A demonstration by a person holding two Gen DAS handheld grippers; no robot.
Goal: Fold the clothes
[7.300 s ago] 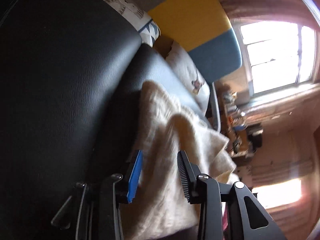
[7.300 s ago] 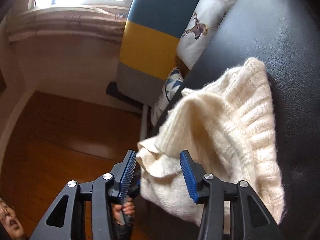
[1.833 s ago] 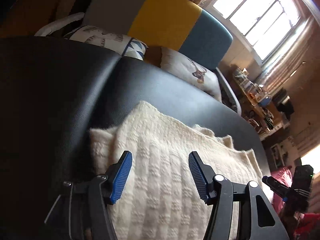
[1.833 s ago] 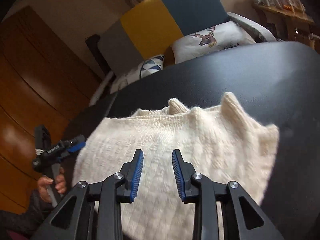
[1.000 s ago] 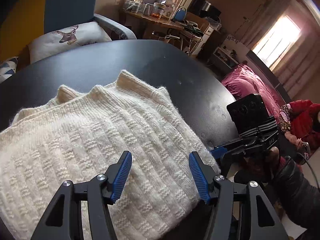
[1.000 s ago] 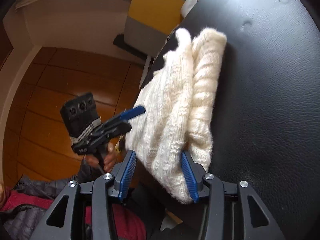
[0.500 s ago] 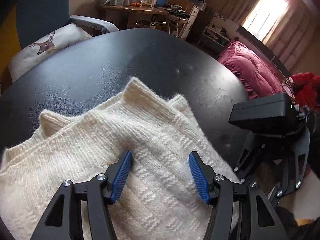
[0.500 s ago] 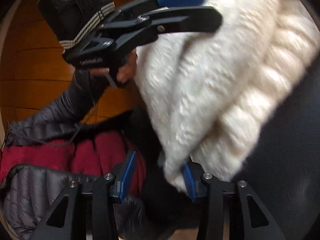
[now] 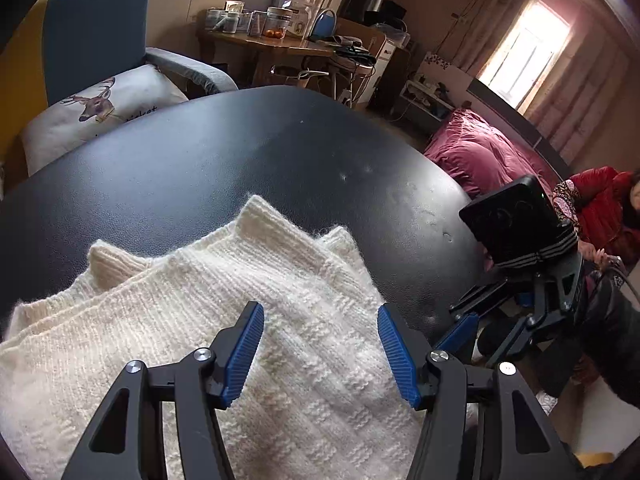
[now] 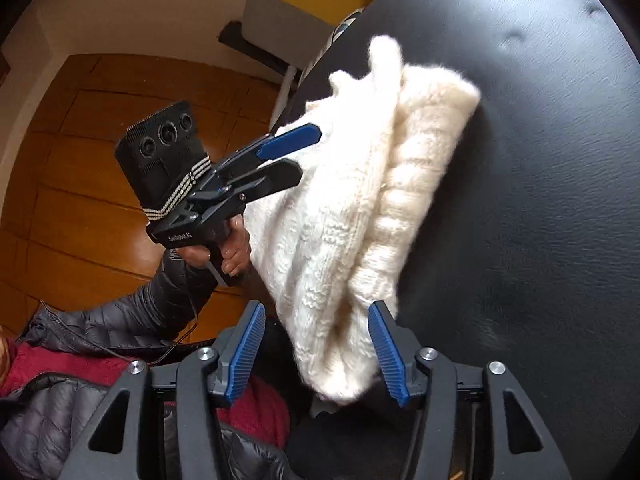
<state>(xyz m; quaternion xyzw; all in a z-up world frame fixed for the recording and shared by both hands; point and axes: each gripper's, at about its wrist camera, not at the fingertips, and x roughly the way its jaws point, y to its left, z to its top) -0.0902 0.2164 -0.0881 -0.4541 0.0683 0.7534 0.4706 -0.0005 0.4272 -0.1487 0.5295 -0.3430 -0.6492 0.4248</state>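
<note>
One folded cream sweater (image 9: 248,320) is lying on the black padded table (image 9: 240,152), near its edge. I am holding two grippers. My left gripper (image 9: 320,350) is hovering above the sweater, jaws spread wide, gripping nothing. My right gripper (image 10: 316,354) is sitting at the table edge, jaws open astride the sweater's thick folded end. One hand (image 10: 228,248) is clasping the left handle; its lettering is too small to read.

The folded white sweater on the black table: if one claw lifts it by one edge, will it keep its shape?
Probably not. The sweater is thick, loose knit in stacked layers, so it would likely sag and unfold. Its fuzzy surface should grip rather than slip on the table.
</note>
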